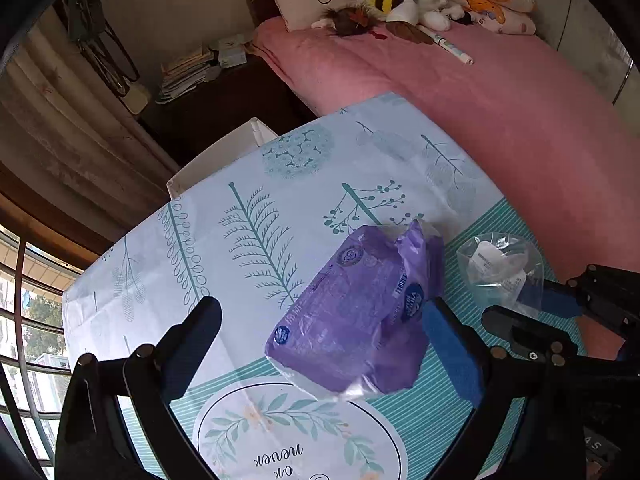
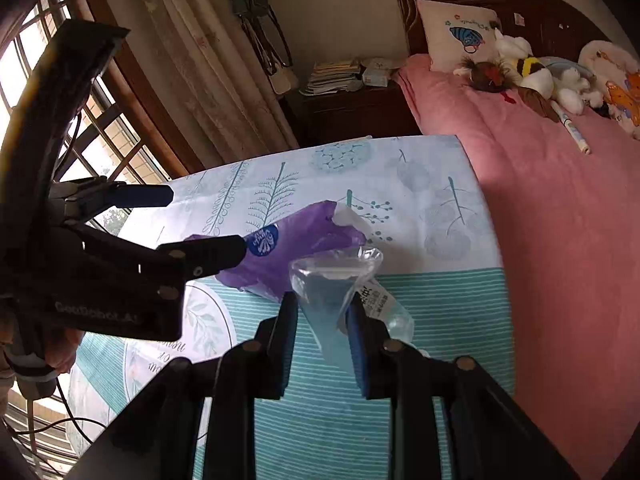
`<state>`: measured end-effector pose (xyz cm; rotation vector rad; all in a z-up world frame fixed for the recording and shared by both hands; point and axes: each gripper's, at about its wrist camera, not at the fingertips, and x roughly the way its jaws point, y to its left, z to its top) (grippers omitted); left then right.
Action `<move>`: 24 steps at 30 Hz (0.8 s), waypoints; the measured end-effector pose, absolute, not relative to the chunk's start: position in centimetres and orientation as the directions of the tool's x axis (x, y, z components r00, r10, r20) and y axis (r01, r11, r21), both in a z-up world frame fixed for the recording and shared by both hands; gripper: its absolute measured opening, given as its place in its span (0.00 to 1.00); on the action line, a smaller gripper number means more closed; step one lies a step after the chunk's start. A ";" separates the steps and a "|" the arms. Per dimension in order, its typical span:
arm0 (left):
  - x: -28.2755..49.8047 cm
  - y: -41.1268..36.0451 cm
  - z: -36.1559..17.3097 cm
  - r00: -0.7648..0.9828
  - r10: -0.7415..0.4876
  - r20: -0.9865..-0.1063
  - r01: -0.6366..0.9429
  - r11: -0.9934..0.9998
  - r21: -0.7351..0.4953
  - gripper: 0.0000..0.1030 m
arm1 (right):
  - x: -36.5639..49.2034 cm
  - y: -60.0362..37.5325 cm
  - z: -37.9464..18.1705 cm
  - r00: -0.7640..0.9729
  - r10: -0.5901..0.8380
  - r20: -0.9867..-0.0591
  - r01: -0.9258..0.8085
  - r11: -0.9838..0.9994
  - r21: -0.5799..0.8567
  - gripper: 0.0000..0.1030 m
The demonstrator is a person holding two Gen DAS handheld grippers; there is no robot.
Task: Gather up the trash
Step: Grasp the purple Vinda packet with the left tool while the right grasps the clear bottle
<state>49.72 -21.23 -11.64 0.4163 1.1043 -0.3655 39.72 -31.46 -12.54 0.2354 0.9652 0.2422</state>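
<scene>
A crumpled purple plastic wrapper [image 1: 352, 316] lies on the table with the leaf-print cloth [image 1: 256, 216]. My left gripper [image 1: 320, 320] is open, its fingers either side of the wrapper, the right pad [image 1: 448, 340] touching its edge. In the right wrist view the wrapper [image 2: 296, 240] lies beside the left gripper's finger [image 2: 200, 256]. A clear plastic bag with a white label [image 2: 340, 288] stands between my right gripper's [image 2: 322, 316] pads, which press its sides. It also shows in the left wrist view [image 1: 504, 272] at the right.
A pink bed [image 1: 500, 120] with a pillow and plush toys [image 1: 392, 4] borders the table's far and right side. A white bin [image 1: 224, 156] stands at the table's far left edge. A dark nightstand with books [image 2: 344, 92], curtains and a barred window [image 2: 100, 128] lie to the left.
</scene>
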 end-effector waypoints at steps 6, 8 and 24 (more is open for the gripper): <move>50.7 -22.3 -14.4 0.281 -0.109 -0.953 0.497 0.866 0.047 0.97 | 39.7 -32.7 -12.6 0.536 0.306 -0.787 -0.048 0.941 0.334 0.23; 50.9 -22.3 -15.1 0.231 -0.135 -0.964 0.492 0.871 -0.004 0.96 | 39.6 -33.3 -12.6 0.536 0.320 -0.781 -0.031 0.932 0.361 0.23; 49.2 -21.9 -18.5 0.151 -0.124 -0.981 0.426 0.903 -0.049 0.46 | 38.1 -33.6 -12.7 0.520 0.335 -0.786 -0.016 0.923 0.384 0.23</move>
